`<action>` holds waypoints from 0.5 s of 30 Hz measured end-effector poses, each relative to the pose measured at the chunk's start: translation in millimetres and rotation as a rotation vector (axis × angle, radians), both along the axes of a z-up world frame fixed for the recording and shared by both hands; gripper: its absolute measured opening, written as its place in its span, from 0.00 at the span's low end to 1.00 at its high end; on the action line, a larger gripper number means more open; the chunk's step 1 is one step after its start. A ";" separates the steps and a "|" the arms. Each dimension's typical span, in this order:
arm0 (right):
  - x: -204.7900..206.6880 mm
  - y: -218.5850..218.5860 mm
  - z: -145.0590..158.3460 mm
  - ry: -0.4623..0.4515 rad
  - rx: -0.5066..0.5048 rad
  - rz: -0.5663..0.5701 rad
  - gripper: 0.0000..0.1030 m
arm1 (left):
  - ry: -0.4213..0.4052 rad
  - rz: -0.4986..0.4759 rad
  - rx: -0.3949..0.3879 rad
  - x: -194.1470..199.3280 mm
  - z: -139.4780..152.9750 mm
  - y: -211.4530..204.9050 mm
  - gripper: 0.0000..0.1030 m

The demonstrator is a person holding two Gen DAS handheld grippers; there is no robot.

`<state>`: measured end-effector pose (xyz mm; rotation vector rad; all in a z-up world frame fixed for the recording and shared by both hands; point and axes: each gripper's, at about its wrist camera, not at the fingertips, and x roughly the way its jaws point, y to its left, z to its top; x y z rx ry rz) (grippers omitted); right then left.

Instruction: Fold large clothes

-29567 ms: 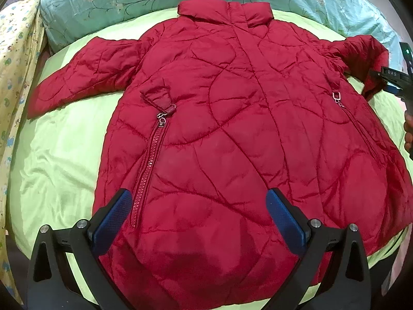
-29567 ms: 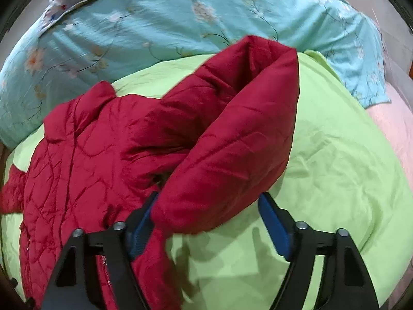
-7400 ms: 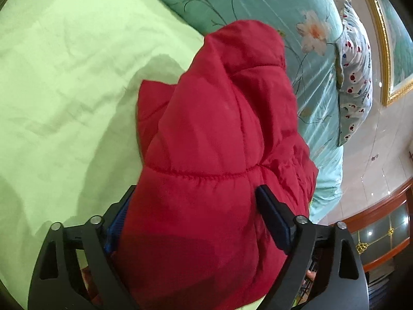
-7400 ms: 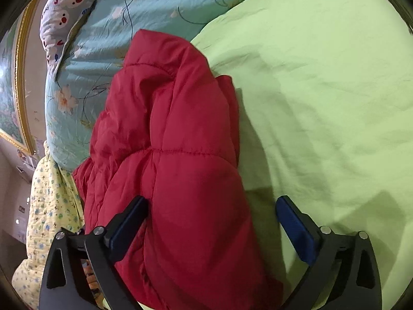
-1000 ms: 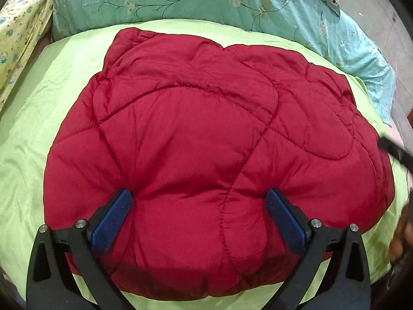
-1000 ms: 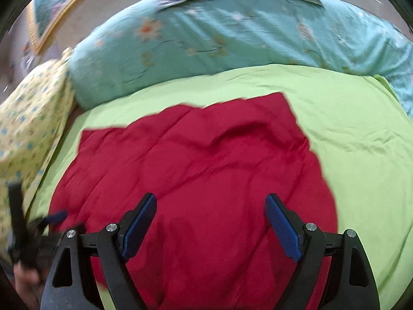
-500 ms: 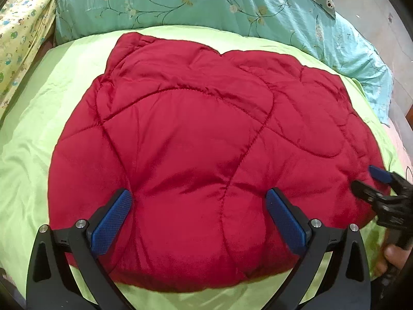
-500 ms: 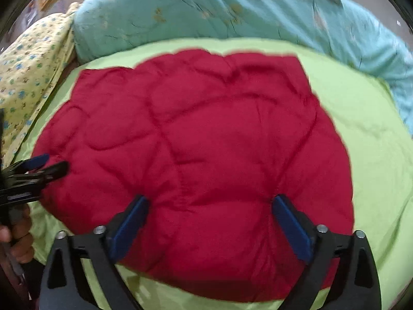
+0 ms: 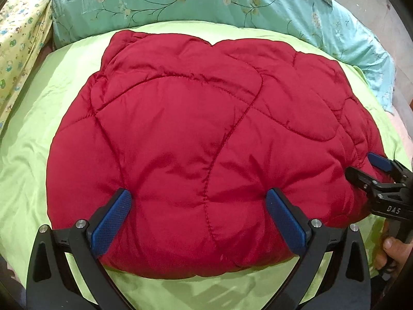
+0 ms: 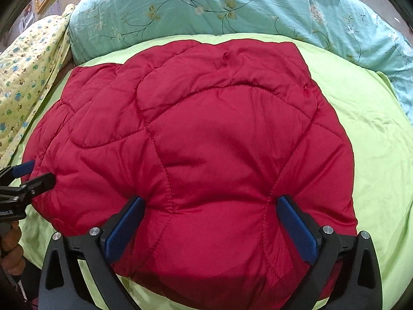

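Jacket (image 9: 206,134) lay folded at twelve o'clock from both your grippers, long axis running nine to three; left gripper (image 9: 198,217) and right gripper (image 10: 210,222) stood released, the right's fingers having just spread, pressing the near edge

Both wrist views close above the near edge, angled steeply down across the coat (image 9: 201,139) toward the pillows (image 10: 232,7); left from leftward, right from rightward; coat shared.
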<state>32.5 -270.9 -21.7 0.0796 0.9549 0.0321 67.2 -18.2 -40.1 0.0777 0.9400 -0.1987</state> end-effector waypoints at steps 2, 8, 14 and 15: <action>0.4 -0.1 -0.5 0.001 0.000 -0.001 1.00 | 0.006 0.003 0.003 1.5 -0.6 -0.5 1.00; -0.7 0.6 0.2 0.007 0.000 -0.005 1.00 | 0.010 0.006 0.018 2.6 -1.7 -2.6 1.00; -3.4 0.9 15.1 0.017 0.010 -0.016 0.99 | 0.026 0.007 0.020 4.7 -0.4 -3.4 1.00; -4.3 1.1 18.7 0.019 0.011 -0.016 0.99 | 0.030 0.005 0.018 5.4 0.3 -2.9 1.00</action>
